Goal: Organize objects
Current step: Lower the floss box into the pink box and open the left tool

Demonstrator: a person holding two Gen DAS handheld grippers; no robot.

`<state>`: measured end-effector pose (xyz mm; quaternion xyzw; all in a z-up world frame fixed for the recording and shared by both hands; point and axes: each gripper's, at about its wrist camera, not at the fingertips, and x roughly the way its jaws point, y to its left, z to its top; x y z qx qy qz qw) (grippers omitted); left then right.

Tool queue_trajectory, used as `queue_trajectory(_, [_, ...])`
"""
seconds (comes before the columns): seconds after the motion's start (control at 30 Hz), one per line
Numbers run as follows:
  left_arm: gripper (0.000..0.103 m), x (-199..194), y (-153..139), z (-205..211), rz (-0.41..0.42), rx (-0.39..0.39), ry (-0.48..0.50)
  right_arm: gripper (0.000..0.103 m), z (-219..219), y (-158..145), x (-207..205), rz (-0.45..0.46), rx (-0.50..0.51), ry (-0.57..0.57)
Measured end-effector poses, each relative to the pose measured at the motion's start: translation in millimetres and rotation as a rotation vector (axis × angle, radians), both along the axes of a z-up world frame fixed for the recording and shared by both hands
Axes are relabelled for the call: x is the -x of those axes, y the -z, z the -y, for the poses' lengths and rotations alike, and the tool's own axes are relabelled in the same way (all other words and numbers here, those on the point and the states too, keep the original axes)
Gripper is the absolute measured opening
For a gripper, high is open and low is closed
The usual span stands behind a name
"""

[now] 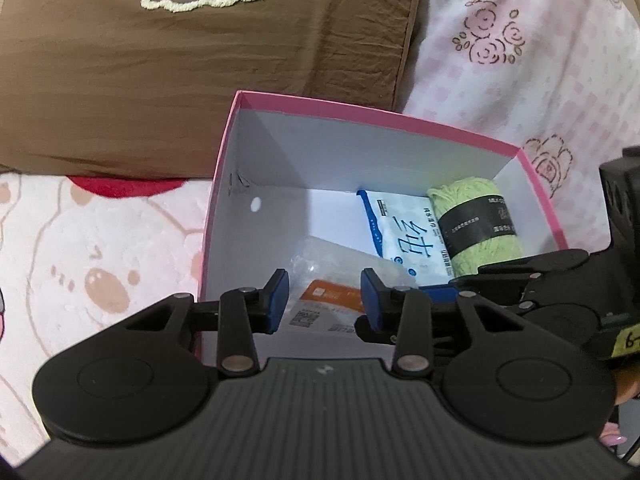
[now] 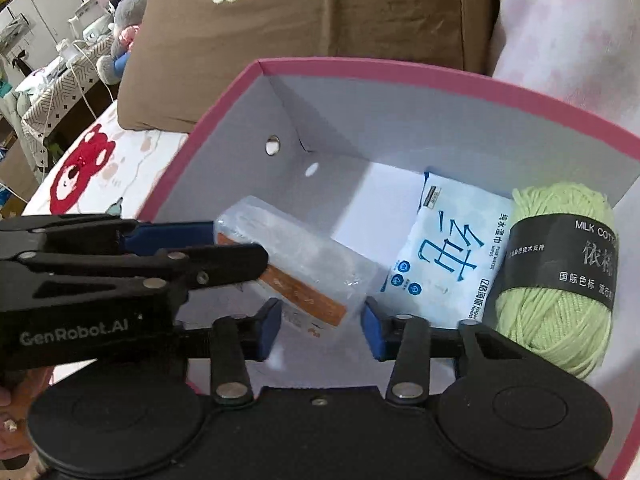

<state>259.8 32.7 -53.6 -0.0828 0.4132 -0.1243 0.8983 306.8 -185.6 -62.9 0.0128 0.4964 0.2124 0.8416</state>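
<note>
- Left gripper (image 1: 324, 300) hangs over the pink box (image 1: 360, 114), jaws spread, gripping nothing.
- Right gripper (image 2: 322, 320) is likewise released.
- The clear-wrapped orange packet (image 2: 296, 264) lies on the box floor just ahead, between both sets of fingertips.
- Beyond: wet-wipes pack (image 2: 444, 252), then green yarn (image 2: 560, 280) in the right corner.

A pink box (image 2: 400, 74) holds green yarn (image 2: 560, 280) at its right wall, a wipes pack (image 2: 448, 252) beside it, and a clear packet (image 2: 304, 256) left.
</note>
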Motion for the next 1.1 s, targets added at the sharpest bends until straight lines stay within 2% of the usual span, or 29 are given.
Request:
queue_trajectory(0.07, [0.037, -0.6, -0.4, -0.4, 0.0, -0.002, 0.003, 0.042, -0.5, 3.2, -1.5, -0.008, 0.008, -0.005])
queue_trajectory(0.2, [0.036, 0.0, -1.0, -0.9, 0.002, -0.001, 0.004, 0.042, -0.3, 2.8, -0.4, -0.008, 0.007, 0.003])
queue_trajectory(0.37, [0.03, 3.2, 2.7, 6.6, -0.013, -0.01, 0.021, 0.041, 2.2, 0.5, 4.6, 0.014, 0.033, 0.012])
queue_trajectory(0.57, [0.024, 6.3, 8.7, 15.7, 0.01, -0.055, 0.013, 0.039, 5.9, 5.7, 9.8, 0.025, 0.076, 0.019])
queue_trajectory(0.7, [0.024, 4.6, 7.5, 13.5, 0.019, -0.069, 0.003, 0.036, 5.9, 4.7, 7.5, 0.027, 0.076, 0.01])
queue_trajectory(1.1, [0.022, 1.8, 3.6, 4.1, 0.021, 0.004, 0.015, 0.034, -17.0, 9.0, -2.7, 0.002, 0.144, 0.006])
